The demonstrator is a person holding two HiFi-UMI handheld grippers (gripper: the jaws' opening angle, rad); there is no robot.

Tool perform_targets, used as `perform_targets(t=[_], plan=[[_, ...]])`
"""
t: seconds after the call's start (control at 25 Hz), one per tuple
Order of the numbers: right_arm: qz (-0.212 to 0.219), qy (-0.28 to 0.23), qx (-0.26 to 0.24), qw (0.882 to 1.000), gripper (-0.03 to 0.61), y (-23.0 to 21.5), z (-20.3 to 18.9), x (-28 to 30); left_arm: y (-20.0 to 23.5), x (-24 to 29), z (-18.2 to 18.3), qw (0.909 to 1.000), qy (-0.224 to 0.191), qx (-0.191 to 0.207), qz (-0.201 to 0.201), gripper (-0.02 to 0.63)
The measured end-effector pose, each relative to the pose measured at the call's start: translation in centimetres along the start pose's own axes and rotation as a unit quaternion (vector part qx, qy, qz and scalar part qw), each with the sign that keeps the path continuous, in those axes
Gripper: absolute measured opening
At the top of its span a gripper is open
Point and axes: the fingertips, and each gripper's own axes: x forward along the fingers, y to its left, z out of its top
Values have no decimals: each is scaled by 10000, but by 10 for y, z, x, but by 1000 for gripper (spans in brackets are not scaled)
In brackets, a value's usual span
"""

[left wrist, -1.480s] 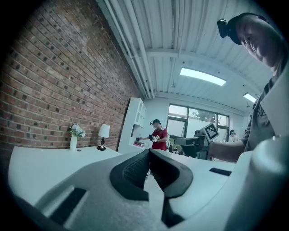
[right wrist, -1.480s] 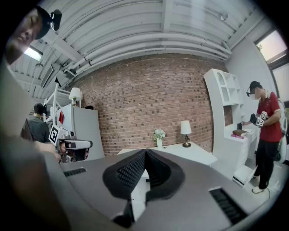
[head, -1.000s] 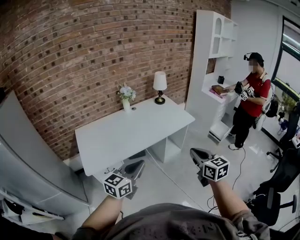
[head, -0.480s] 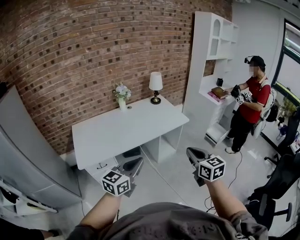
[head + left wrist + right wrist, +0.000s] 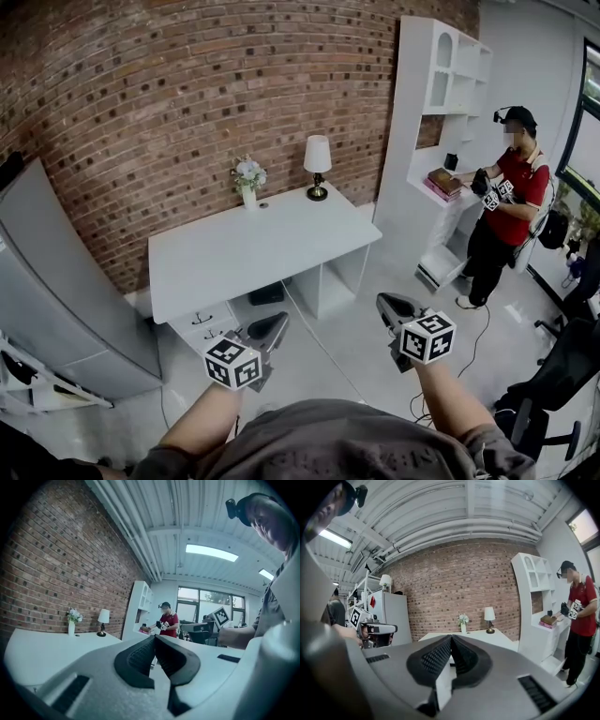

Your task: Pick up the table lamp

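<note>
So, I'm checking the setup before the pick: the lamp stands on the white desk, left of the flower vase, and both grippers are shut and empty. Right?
Not quite. The head view shows the lamp standing right of the flower vase, not left. The rest holds: it is on the white desk, and the left gripper and right gripper are both shut and empty.

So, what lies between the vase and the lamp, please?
Head view: a small dark object by the vase, then bare desk up to the lamp.
</note>
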Motion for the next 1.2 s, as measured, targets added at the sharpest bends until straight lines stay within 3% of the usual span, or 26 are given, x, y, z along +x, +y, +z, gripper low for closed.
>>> perform_targets(t=[0.44,0.68,0.96,1.2], plan=[[-191,48,57,9998,-6,-47,1,60,57,69,-6,9993,105,-13,-348,5],[-269,-87,53,9996,-6,-83,13,154,147,138,0,9977,96,61,-663,5],[-446,-233,27,9987,-6,-128,58,284,269,220,40,9941,159,320,-1026,5],[-538,-269,-48,9982,-6,-157,87,364,349,262,64,9931,185,258,-1133,5]])
